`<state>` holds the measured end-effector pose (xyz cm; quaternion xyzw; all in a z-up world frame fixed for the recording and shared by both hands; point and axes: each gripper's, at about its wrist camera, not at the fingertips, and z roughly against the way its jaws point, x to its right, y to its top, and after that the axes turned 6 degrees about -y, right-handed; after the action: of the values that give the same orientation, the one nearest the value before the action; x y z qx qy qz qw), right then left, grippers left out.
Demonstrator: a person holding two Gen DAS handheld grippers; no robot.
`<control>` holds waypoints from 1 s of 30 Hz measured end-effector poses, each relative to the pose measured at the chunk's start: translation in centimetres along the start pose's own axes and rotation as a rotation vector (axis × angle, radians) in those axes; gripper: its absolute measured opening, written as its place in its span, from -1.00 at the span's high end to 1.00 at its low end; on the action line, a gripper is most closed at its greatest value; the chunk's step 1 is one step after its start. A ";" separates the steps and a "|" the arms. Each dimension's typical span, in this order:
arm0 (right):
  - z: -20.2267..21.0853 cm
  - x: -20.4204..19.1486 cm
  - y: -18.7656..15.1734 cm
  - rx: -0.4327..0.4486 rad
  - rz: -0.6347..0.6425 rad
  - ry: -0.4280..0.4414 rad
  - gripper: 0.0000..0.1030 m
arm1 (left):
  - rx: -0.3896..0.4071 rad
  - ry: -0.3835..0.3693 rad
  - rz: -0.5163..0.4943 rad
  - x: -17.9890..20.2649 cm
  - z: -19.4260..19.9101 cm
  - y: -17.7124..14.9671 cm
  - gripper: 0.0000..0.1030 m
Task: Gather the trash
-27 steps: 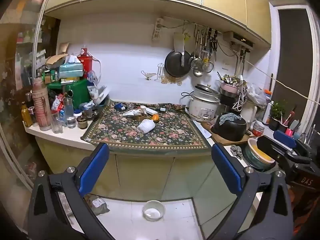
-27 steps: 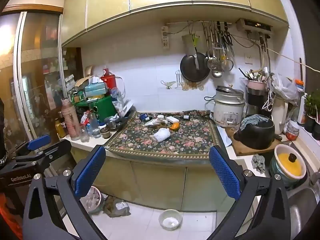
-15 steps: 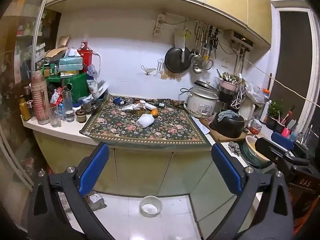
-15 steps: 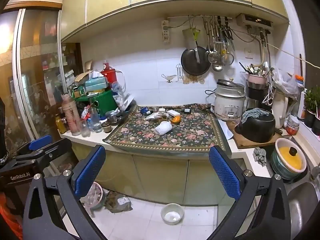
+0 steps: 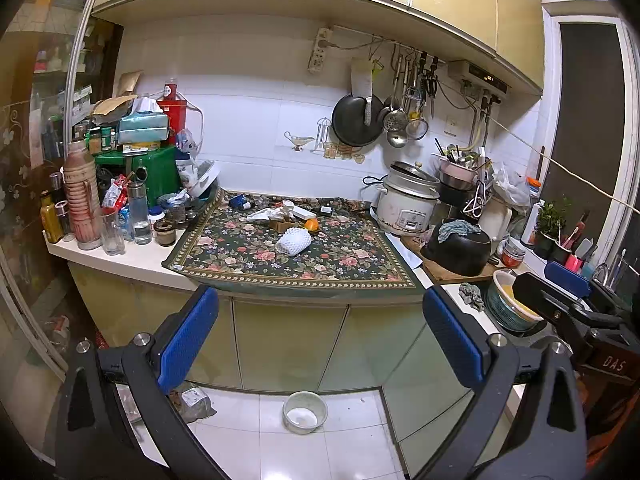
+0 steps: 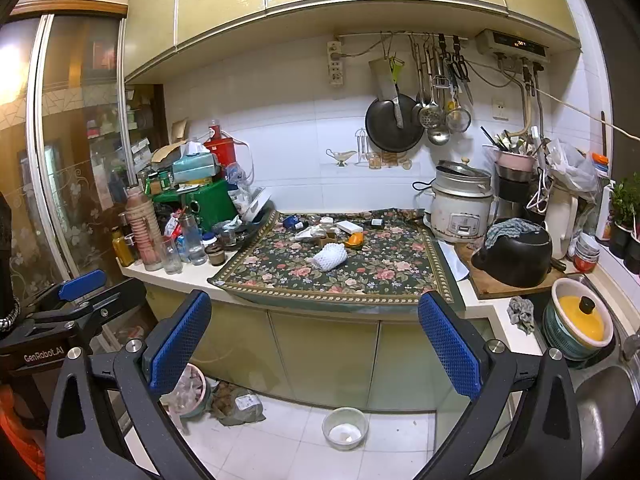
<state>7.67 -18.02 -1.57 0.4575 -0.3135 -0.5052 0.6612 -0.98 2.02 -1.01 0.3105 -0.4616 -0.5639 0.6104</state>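
A floral cloth (image 5: 256, 256) (image 6: 360, 276) covers the counter ahead. On it lie a white foam fruit net (image 5: 293, 241) (image 6: 329, 257), crumpled white paper (image 5: 266, 215) (image 6: 308, 233), an orange peel (image 5: 311, 224) (image 6: 354, 239) and a small white box (image 5: 302, 212) (image 6: 349, 226). My left gripper (image 5: 320, 344) is open and empty, well short of the counter. My right gripper (image 6: 314, 340) is open and empty too. A bin with trash (image 6: 188, 390) stands on the floor at the left.
Bottles, jars and a green box (image 5: 156, 176) crowd the counter's left. A rice cooker (image 5: 406, 204) and a black pot (image 5: 458, 248) stand at the right, with a sink (image 6: 600, 408) beyond. A white bowl (image 5: 305, 412) and a bag (image 6: 240, 402) lie on the tiled floor.
Both grippers have pulled back and risen slightly; the counter looks a little farther and lower in view. Both stay open and empty.
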 end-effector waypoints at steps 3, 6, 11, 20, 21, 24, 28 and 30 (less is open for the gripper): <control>0.0 -0.1 0.1 0.001 0.002 -0.005 -1.00 | 0.004 0.000 -0.003 0.1 -0.1 -0.4 -0.99; 0.0 -0.1 0.2 0.000 0.002 -0.004 -1.00 | 0.007 0.003 -0.008 0.1 0.0 -0.5 -0.99; 0.1 -0.3 0.4 -0.003 0.002 -0.006 -1.00 | 0.007 -0.003 -0.007 -0.2 0.2 -0.7 -0.99; -0.2 0.4 0.6 -0.007 -0.006 -0.003 -1.00 | 0.008 0.009 -0.015 0.3 -0.5 -0.2 -0.99; -0.2 0.4 0.6 -0.007 -0.004 -0.002 -1.00 | 0.008 0.009 -0.014 0.3 -0.6 -0.2 -0.99; -0.2 0.4 0.5 -0.006 -0.003 -0.003 -1.00 | 0.010 0.010 -0.014 0.4 -0.6 -0.2 -0.99; -0.2 0.5 0.7 -0.003 -0.005 -0.002 -1.00 | 0.012 0.012 -0.013 0.4 -0.6 -0.2 -0.99; -0.3 0.7 0.7 -0.003 -0.006 -0.002 -1.00 | 0.012 0.011 -0.013 0.4 -0.6 -0.2 -0.99</control>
<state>8.35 -18.52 -1.05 0.4571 -0.3118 -0.5080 0.6601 -0.55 1.55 -1.34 0.3203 -0.4594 -0.5635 0.6073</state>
